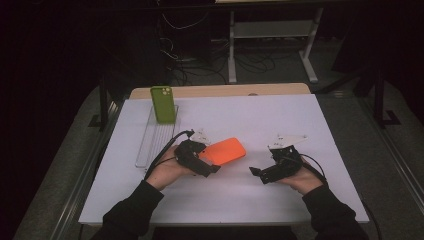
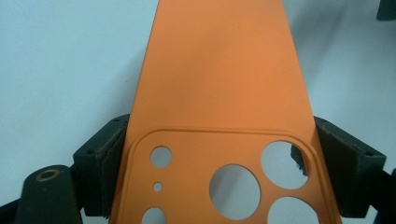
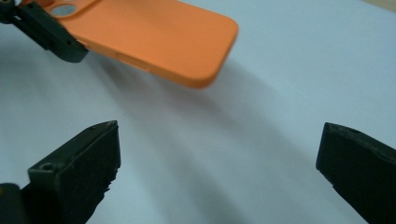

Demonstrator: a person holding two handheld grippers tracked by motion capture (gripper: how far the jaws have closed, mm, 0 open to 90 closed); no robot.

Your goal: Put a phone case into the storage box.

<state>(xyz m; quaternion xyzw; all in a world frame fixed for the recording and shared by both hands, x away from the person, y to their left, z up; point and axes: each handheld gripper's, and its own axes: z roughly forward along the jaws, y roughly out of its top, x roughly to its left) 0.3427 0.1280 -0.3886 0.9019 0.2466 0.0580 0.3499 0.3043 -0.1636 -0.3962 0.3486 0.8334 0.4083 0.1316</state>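
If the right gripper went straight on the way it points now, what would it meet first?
Probably the free end of the orange phone case, held off the table by the left gripper. The right gripper is open; depth is unclear.

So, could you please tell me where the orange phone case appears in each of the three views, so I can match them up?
High view: the orange phone case sits at table centre, held at its camera end by the left gripper.
Left gripper view: it fills the middle, clamped at both sides, camera cutouts nearest the lens.
Right gripper view: upper left, lifted above its shadow.
Shared landmark: the white table surface.
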